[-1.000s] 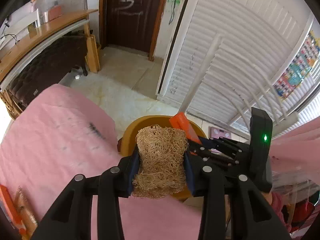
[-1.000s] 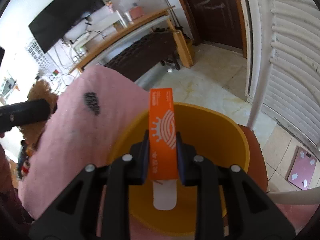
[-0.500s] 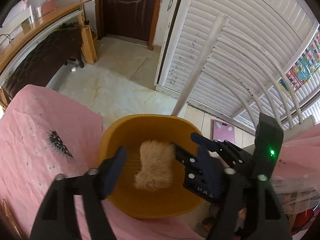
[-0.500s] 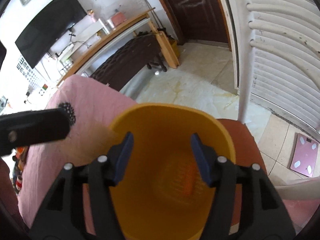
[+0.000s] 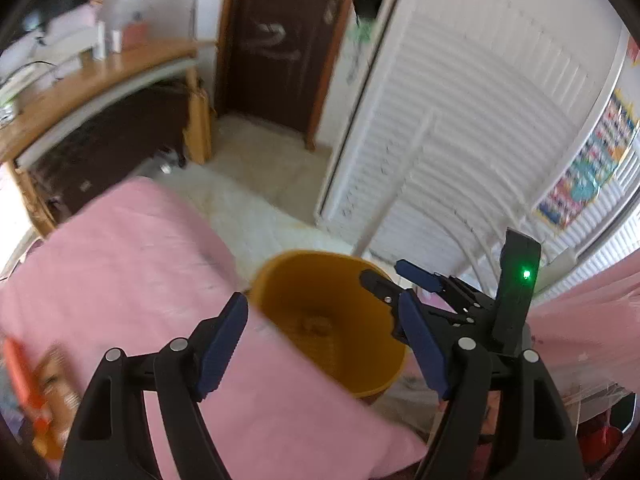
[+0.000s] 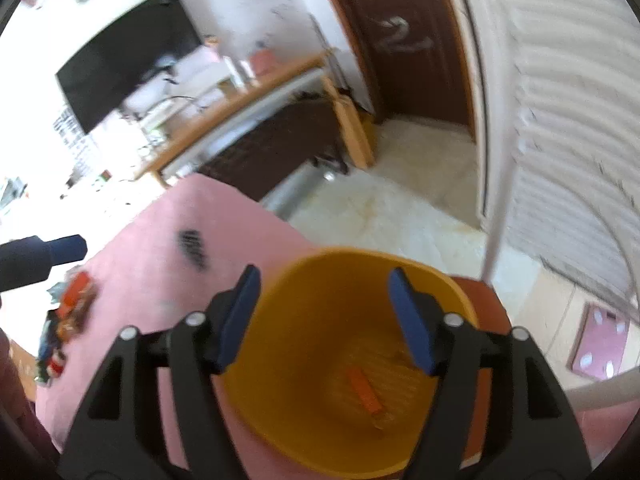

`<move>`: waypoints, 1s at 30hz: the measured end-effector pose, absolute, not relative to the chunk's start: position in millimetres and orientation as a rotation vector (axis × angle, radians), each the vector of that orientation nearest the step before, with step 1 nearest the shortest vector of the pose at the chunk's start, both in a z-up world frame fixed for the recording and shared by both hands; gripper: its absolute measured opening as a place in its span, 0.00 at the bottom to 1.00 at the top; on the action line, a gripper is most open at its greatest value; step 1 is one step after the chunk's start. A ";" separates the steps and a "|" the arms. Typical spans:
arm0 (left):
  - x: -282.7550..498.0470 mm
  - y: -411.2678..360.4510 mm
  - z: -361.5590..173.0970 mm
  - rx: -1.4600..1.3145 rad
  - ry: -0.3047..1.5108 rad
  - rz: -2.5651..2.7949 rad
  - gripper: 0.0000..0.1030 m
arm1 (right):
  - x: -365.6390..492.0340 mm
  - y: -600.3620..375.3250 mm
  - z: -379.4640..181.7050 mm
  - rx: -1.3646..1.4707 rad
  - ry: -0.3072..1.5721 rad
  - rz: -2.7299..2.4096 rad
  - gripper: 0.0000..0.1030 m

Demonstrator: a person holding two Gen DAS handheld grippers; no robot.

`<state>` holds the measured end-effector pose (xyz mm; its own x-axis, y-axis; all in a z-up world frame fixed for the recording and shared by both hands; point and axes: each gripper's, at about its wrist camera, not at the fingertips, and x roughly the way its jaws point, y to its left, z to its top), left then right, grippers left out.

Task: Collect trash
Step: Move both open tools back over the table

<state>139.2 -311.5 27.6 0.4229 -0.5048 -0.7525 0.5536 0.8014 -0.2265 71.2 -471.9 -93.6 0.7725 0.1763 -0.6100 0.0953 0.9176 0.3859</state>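
A yellow bin point(image 5: 280, 300) point(image 6: 304, 400) stands beside the pink-covered table point(image 5: 120, 280) point(image 6: 192, 280). At its bottom lie a tan fibre wad point(image 5: 316, 324) and an orange packet point(image 6: 364, 392). My left gripper point(image 5: 324, 344) hangs open above the bin's near rim with nothing between its blue pads. My right gripper point(image 6: 324, 316) is over the bin mouth, jaws still opening and empty; it also shows from the side at the bin's right, as the right gripper point(image 5: 404, 276). The tip of the left gripper's finger point(image 6: 60, 248) pokes in at the left edge of the right wrist view.
More litter lies on the pink cloth: an orange packet point(image 5: 24, 384) and a small pile of wrappers point(image 6: 68, 316). A white louvred door point(image 5: 460, 140), a white pole point(image 5: 400, 188) and a dark wooden door point(image 5: 276, 40) stand behind. A wooden bench point(image 5: 100, 92) lines the far wall.
Both grippers opened and let go: the fibre wad and the orange packet dropped into the bin. Both grippers then rose and the left one drew back from the bin.
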 end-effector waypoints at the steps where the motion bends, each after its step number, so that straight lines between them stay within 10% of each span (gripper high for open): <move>1: 135.7 -301.1 32.1 0.049 0.907 -0.658 0.71 | 69.5 -462.2 -83.0 0.395 0.673 0.065 0.67; 30: 77.7 20.4 29.8 -0.036 0.834 -0.310 0.81 | 110.3 -199.3 5.8 0.123 0.738 0.452 0.78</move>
<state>77.7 20.4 29.8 0.6296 -0.2850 -0.7227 0.2570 0.9543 -0.1525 110.3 -199.3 5.8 0.6491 0.4390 -0.6212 -0.3537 0.8972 0.2644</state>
